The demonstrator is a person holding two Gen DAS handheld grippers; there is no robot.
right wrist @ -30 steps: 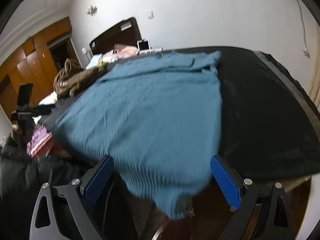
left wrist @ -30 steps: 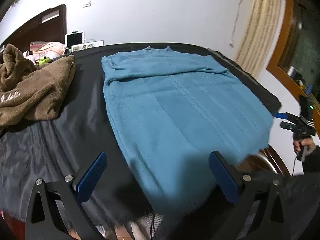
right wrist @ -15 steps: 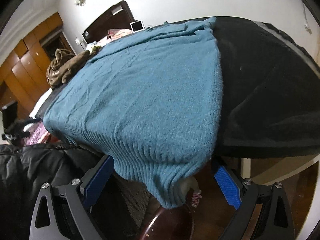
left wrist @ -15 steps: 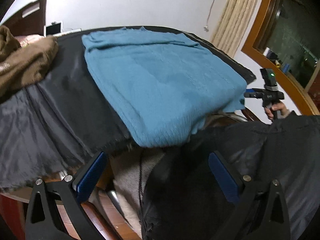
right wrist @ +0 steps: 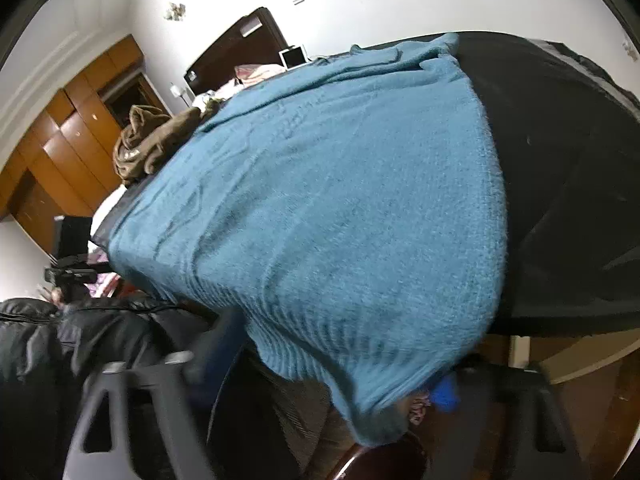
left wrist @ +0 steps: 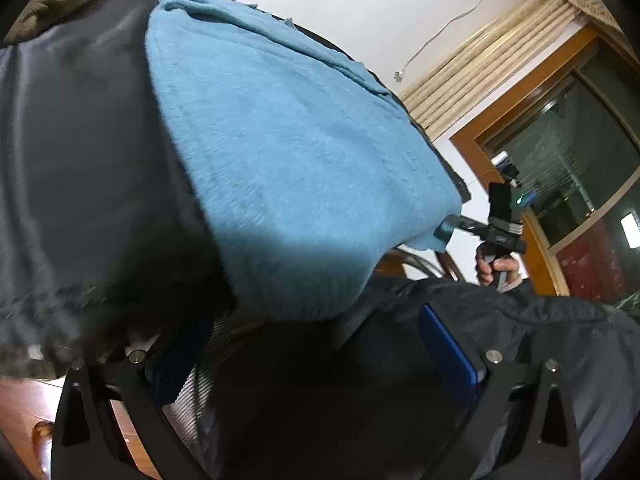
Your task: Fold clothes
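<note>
A teal knit sweater (left wrist: 288, 152) lies spread on a table under a black cloth (left wrist: 80, 168), its ribbed hem hanging over the near edge; it also shows in the right wrist view (right wrist: 340, 200). My left gripper (left wrist: 316, 352) is open, low, just under the hem's left part. My right gripper (right wrist: 332, 364) is open and blurred, its fingers on either side of the hanging hem corner. In the left wrist view the right gripper (left wrist: 452, 228) touches the hem's far corner.
A brown garment (right wrist: 152, 144) is heaped at the table's far left. The person's black jacket (left wrist: 520, 360) fills the foreground. A bed headboard (right wrist: 236, 52), wooden wardrobe (right wrist: 60, 136), curtain (left wrist: 480, 64) and window frame surround the table.
Both grippers dropped and moved in to the sweater's hanging hem. The views tilted and the hem now reaches between the right gripper's fingers.
</note>
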